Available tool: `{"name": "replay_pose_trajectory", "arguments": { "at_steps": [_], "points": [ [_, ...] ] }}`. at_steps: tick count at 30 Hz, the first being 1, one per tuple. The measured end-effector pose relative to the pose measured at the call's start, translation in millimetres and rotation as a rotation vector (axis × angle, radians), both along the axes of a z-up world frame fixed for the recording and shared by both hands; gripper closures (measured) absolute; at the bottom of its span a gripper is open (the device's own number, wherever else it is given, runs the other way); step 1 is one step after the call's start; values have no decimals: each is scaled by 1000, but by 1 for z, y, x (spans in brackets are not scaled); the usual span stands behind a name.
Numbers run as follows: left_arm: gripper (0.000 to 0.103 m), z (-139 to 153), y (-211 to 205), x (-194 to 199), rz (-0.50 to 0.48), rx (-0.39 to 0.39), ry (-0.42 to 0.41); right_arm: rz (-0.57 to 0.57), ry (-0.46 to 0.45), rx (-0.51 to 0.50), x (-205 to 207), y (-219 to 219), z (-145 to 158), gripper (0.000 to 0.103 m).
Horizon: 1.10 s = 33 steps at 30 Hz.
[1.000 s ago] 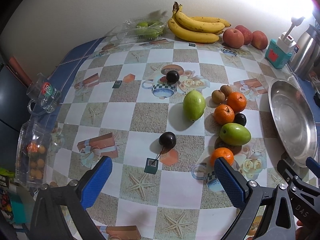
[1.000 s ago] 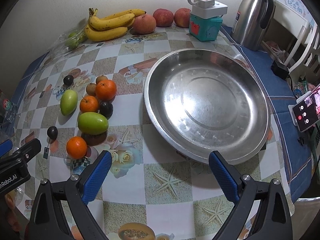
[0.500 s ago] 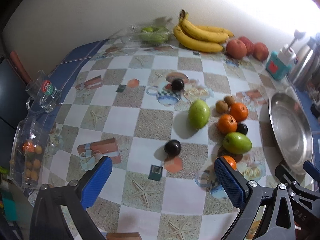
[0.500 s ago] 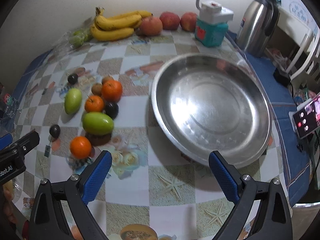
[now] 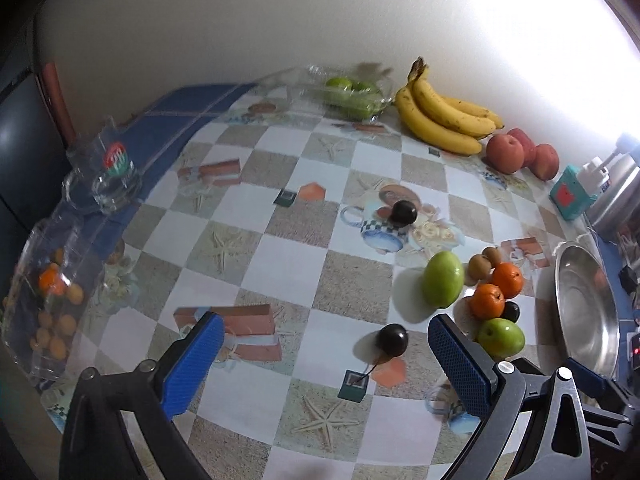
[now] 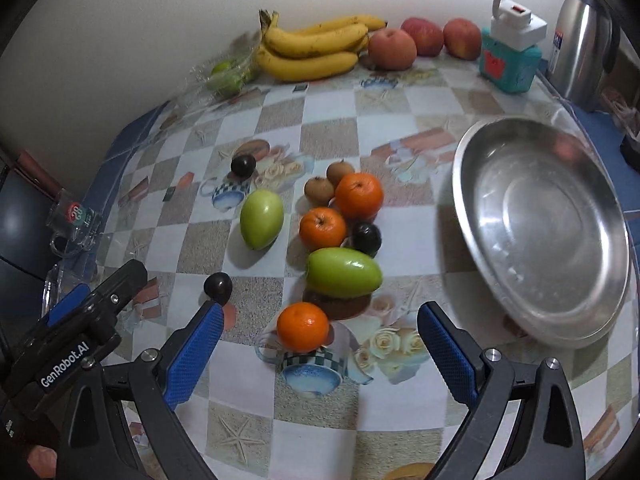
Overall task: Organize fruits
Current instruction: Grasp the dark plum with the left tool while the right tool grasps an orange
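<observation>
Both grippers hover above a checkered table with their blue-padded jaws spread wide and nothing between them; the right gripper [image 6: 318, 344] frames a small orange [image 6: 303, 326] lying nearest to it, on a printed teacup in the tablecloth [image 6: 400, 128]; the left gripper [image 5: 324, 356] hangs farther left, with a dark plum [image 5: 392, 340] in the gap between its jaws, toward the right-hand one; just beyond the near orange lies a green mango [image 6: 344, 273], and past that a loose cluster of two more oranges [image 6: 359, 196], another dark plum [image 6: 366, 239], two brown kiwis [image 6: 319, 190] and a second green mango [image 6: 262, 218] a little apart to the left; a third dark plum [image 6: 243, 165] sits alone farther back; a wide steel platter [image 6: 592, 322] rests to the right of the cluster, bare, one edge slightly raised; along the wall at the back lie a bunch of bananas [image 6: 316, 46], three red apples [image 6: 392, 49] and a clear bag of green fruit [image 6: 226, 72]; no fruit has reached the platter, so the sorting appears to be at its very start, at the approach for a first pick; the likely next move is for the right gripper to lower around the near orange, close gently on its round sides, then carry it right to the platter; the fruit could roll if nudged off-centre.
</observation>
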<state>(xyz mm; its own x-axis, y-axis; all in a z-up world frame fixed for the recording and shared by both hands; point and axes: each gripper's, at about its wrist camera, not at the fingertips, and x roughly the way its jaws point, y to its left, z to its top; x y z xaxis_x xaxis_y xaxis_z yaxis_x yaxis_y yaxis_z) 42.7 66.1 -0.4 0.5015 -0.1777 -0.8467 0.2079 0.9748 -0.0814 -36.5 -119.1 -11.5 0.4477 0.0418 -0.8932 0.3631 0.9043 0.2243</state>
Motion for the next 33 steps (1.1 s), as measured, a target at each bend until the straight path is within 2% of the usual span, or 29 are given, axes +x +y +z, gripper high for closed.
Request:
{"name": "replay_pose_trajectory", "arguments": {
  "at_steps": [5, 8, 12, 15, 17, 18, 19, 21, 23, 25, 27, 29, 33],
  "points": [
    [0, -9, 3, 6, -20, -20, 39, -9, 34, 26, 4, 1, -12, 5],
    [0, -14, -2, 10, -42, -29, 62, -8, 58, 8, 7, 3, -18, 7],
    [0, -19, -9, 15, -58, -61, 95, 5, 76, 10, 10, 6, -26, 15],
    [1, -22, -18, 17, -83, -59, 108, 9, 89, 1, 12, 8, -31, 15],
    [1, -24, -24, 17, -101, -59, 122, 13, 96, 0, 14, 10, -34, 21],
    [1, -26, -27, 18, -108, -60, 132, 17, 98, 2, 14, 10, -35, 29],
    [2, -28, -30, 18, -115, -59, 144, 19, 101, 3, 15, 11, -36, 32],
    [6, -33, -36, 20, -131, -54, 165, 20, 113, 2, 16, 12, -39, 32],
    [16, -38, -41, 22, -141, -52, 194, 22, 123, 5, 17, 12, -42, 35],
    [18, -43, -44, 24, -144, -47, 215, 19, 131, 9, 17, 12, -45, 40],
    [25, -47, -46, 23, -150, -34, 225, 17, 139, 14, 18, 12, -48, 40],
    [34, -51, -48, 24, -152, -32, 242, 20, 140, 17, 18, 12, -49, 44],
    [43, -56, -47, 25, -143, -45, 274, 31, 136, 26, 18, 14, -49, 50]
  ]
}}
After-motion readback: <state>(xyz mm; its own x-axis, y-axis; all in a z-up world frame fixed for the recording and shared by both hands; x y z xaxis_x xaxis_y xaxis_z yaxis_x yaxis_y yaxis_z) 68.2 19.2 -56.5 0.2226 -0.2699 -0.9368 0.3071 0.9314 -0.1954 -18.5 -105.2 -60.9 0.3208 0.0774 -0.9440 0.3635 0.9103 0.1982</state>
